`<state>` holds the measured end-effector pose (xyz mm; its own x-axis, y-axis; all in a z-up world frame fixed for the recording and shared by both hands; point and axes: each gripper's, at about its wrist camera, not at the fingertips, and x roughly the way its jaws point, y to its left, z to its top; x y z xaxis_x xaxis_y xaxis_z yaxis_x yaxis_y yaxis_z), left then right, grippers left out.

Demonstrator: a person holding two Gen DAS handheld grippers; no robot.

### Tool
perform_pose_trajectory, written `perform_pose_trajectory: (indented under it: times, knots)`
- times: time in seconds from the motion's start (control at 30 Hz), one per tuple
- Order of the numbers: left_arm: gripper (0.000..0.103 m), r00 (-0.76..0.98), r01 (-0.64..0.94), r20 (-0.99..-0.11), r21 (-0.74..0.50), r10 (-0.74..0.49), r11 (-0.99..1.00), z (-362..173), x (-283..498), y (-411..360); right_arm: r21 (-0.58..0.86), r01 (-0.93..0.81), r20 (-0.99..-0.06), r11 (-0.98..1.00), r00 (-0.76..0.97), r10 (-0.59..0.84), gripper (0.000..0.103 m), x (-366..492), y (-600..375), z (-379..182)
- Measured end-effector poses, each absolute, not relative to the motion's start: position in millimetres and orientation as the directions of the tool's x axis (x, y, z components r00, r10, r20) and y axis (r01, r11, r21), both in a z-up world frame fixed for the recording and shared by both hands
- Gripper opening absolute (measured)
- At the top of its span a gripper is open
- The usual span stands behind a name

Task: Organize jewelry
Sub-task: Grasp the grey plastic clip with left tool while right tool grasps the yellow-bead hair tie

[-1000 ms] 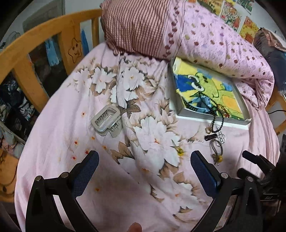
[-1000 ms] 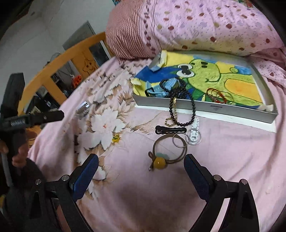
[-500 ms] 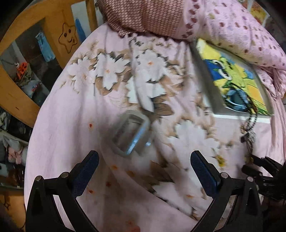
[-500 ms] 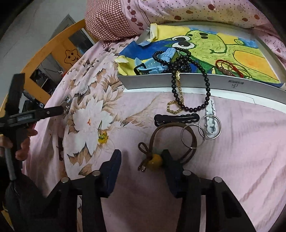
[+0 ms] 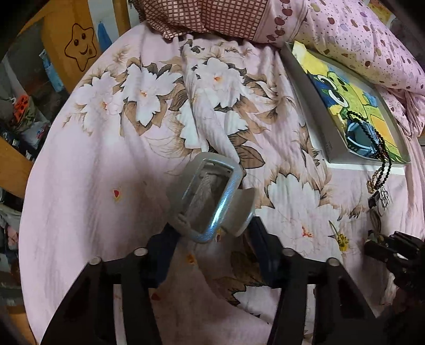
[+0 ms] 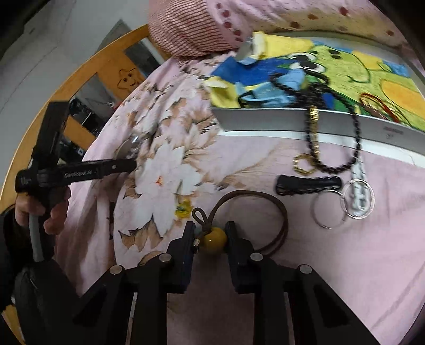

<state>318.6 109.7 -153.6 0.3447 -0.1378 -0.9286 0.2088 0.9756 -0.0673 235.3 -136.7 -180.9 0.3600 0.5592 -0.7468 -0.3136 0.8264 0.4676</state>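
Note:
On the pink flowered bedsheet a silver hair claw clip (image 5: 209, 201) sits tilted between the fingers of my left gripper (image 5: 212, 236). Its jaws are closing and both pads touch the clip's sides. My right gripper (image 6: 211, 238) is closing on the yellow bead (image 6: 213, 238) of a brown hair tie (image 6: 279, 209), with the pads against the bead. A shallow grey tray (image 6: 265, 119) lined with a frog-print cloth lies beyond. A black bead necklace (image 6: 356, 138) and a gold chain (image 6: 313, 124) hang over its rim.
Next to the hair tie lie a black hair clip (image 6: 308, 184), a thin metal ring (image 6: 326, 209) and a clear ring (image 6: 357, 199). Pillows (image 5: 217, 16) sit at the bed's head, beside a wooden bed rail with a star (image 5: 79, 45). A hand (image 6: 39, 212) holds the left gripper.
The left gripper came down over the silver clip and its wide-open jaws closed in on it. The right gripper moved in lower and closed from wide open onto the yellow bead.

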Motion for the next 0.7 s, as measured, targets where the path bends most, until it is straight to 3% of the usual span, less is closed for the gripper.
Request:
perform_pose_trajectory:
  times: [0.33, 0.43, 0.47, 0.7]
  knots:
    - [0.032, 0.371, 0.242, -0.918, -0.052, -0.142, 0.969, -154.1, 318.8, 101.8, 0.485, -0.338, -0.726, 0.807, 0.359, 0.587, 0.022, 234.8, -130.9, -183.2]
    - [0.019, 0.378, 0.263, -0.914, -0.045, -0.146, 0.964, -154.2, 317.4, 98.6, 0.488, -0.34, -0.723, 0.804, 0.359, 0.591, 0.022, 233.8, -131.2, -183.7]
    - [0.009, 0.379, 0.27, -0.914, -0.04, -0.145, 0.962, -154.6, 316.9, 97.3, 0.49, -0.34, -0.722, 0.803, 0.359, 0.592, 0.022, 233.9, -131.3, -184.0]
    - [0.008, 0.391, 0.3, -0.904, -0.053, -0.173, 0.952, -148.0, 313.6, 92.3, 0.49, -0.346, -0.716, 0.8, 0.364, 0.596, 0.022, 233.5, -133.9, -184.2]
